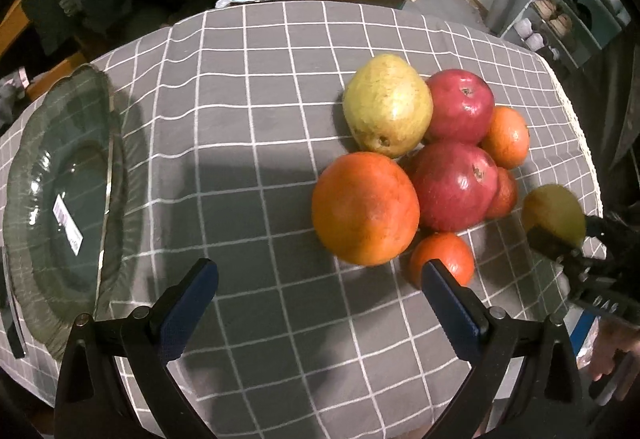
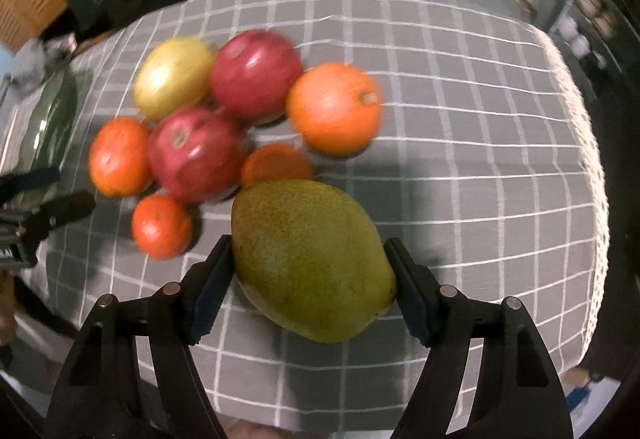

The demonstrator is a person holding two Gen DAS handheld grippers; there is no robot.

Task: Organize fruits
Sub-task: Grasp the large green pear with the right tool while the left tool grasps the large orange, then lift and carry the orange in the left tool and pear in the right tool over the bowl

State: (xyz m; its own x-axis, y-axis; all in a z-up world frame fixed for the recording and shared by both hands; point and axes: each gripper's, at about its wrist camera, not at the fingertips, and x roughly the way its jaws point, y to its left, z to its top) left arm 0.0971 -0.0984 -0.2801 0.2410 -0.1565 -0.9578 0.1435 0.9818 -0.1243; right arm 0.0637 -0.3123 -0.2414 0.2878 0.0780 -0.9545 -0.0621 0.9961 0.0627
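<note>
Grey checked tablecloth [image 1: 280, 99] with fruit pile [image 1: 432, 163] and glass plate [image 1: 60, 199].

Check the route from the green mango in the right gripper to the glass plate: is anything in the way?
Yes. The right gripper holds the green mango right of the fruit pile; the glass plate lies left of it. The open left gripper hovers between too.

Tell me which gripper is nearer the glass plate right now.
Left. The left gripper hangs open just beside the glass plate. The right gripper, shut on the green mango, is beyond the fruit pile.
</note>
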